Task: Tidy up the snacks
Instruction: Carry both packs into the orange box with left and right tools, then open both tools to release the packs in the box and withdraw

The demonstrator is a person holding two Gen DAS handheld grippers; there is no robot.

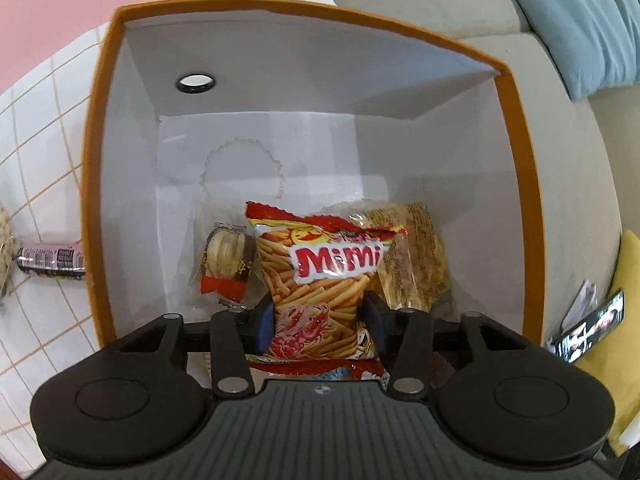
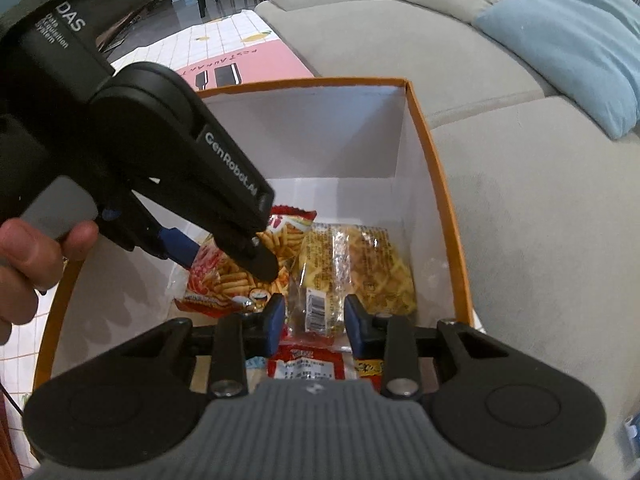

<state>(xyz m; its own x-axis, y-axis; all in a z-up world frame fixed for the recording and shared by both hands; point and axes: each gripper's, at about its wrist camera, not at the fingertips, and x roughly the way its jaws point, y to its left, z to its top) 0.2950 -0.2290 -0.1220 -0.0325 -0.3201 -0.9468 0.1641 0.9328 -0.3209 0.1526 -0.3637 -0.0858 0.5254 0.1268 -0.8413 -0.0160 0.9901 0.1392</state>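
An orange-rimmed box (image 1: 90, 200) with white walls holds several snacks. A red Mimi stick-snack bag (image 1: 320, 264) lies in it, between the fingers of my left gripper (image 1: 320, 320), whose pads stand at the bag's edges without squeezing it. The right wrist view shows the left gripper (image 2: 228, 262) reaching down over that Mimi bag (image 2: 224, 276). A clear packet of yellow noodle snack (image 2: 360, 268) lies beside it. Its barcode end shows between the fingers of my right gripper (image 2: 314, 320), which hangs open above it. The noodle packet (image 1: 412, 256) leans by the box's right wall.
A packet of round crackers (image 1: 228, 264) lies left of the Mimi bag. Red packets (image 2: 308, 368) lie under my right gripper. A dark snack bar (image 1: 50, 260) rests outside on the tiled cloth. A grey sofa (image 2: 520, 200) with a blue cushion (image 2: 560, 40) borders the box's right side.
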